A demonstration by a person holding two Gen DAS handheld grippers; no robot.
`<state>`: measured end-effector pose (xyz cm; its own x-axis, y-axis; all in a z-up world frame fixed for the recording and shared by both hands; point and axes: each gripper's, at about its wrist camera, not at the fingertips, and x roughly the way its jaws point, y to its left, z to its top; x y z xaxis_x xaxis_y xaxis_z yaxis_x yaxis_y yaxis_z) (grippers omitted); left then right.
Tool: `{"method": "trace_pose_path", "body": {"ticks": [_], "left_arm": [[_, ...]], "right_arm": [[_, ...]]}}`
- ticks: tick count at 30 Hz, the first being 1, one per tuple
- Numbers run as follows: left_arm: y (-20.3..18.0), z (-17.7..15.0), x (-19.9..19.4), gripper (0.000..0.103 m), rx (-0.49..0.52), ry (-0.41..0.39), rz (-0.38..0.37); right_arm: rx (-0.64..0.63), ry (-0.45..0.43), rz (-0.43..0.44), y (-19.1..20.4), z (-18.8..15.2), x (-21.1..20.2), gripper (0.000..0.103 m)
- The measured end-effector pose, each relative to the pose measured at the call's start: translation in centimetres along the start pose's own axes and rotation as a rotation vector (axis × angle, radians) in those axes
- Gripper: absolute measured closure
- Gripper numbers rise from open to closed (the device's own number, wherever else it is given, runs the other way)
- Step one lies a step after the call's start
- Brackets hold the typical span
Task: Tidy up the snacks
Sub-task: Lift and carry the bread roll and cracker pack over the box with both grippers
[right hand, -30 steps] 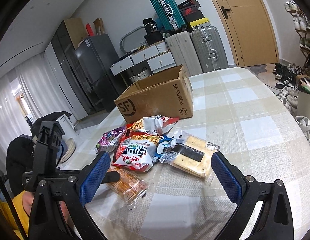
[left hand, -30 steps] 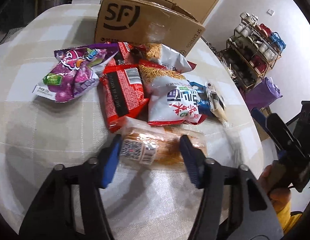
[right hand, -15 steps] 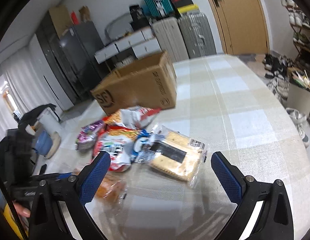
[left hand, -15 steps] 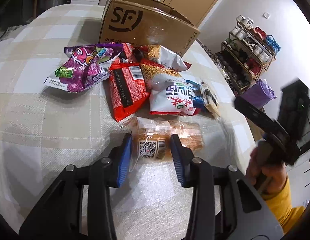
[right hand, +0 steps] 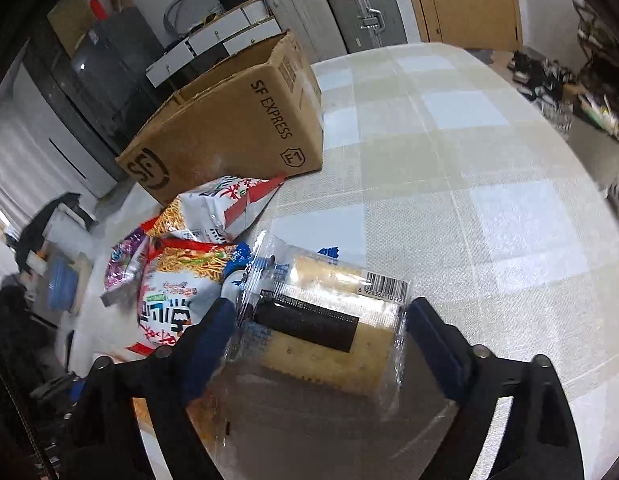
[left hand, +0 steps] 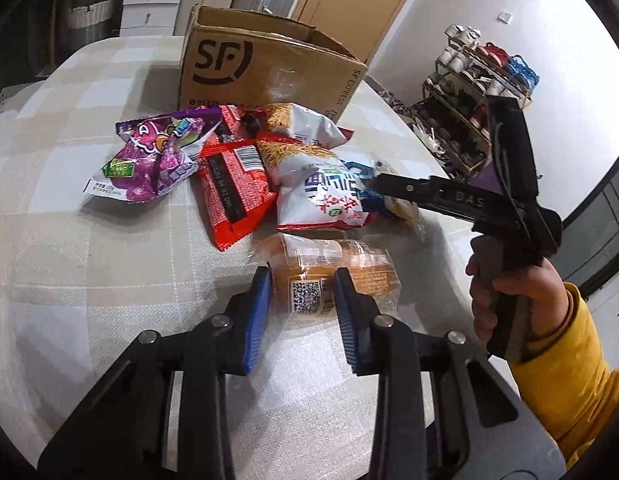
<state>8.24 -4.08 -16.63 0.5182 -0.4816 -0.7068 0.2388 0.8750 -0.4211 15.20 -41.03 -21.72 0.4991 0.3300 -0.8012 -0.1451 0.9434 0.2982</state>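
Left tongs (left hand: 301, 280) are closed onto the near end of the clear-wrapped bread pack (left hand: 329, 276), blue pads pressing its sides at the QR label; the wrapper bulges between them. The pack lies on the table (left hand: 69, 240), nearest of the pile, which is likely why it is taken first.

Right tongs (right hand: 317, 332) are spread wide, straddling the cracker pack (right hand: 329, 320). The pads sit just beside its short edges; contact is not clear, so no grip yet. The wide stance suits the pack's flat breadth.

Behind these, the noodle snack bag (left hand: 321, 192), red packet (left hand: 233, 192) and purple candy bag (left hand: 153, 156) overlap in a heap. The open SF cardboard box (left hand: 261, 68) stands just beyond, the probable destination, close enough for short transfers.
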Motion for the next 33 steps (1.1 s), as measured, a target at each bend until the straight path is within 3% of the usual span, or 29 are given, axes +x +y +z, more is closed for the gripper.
{"method": "trace_pose_path", "body": {"ticks": [4, 7, 11, 19, 33], "left_arm": [[1.0, -0.7, 0.1, 0.075, 0.004, -0.007, -0.022], [0.6, -0.7, -0.3, 0.076, 0.010, -0.005, -0.043], [1.3, -1.8, -0.2, 0.078, 0.009, -0.001, -0.082], [1.0, -2.2, 0.8, 0.081, 0.010, -0.011, -0.088], [0.2, -2.3, -2.3, 0.089, 0.052, -0.051, -0.095]], "right_arm": [[0.013, -0.018, -0.001, -0.3, -0.3, -0.4, 0.032], [0.030, -0.032, 0.024, -0.8, -0.8, -0.9, 0.033], [0.046, -0.054, 0.052, -0.9, -1.3, -1.7, 0.035], [0.057, -0.116, 0.067, -1.2, -2.2, -4.5, 0.035], [0.057, -0.180, 0.120, -0.5, -3.2, -8.1, 0.035]]}}
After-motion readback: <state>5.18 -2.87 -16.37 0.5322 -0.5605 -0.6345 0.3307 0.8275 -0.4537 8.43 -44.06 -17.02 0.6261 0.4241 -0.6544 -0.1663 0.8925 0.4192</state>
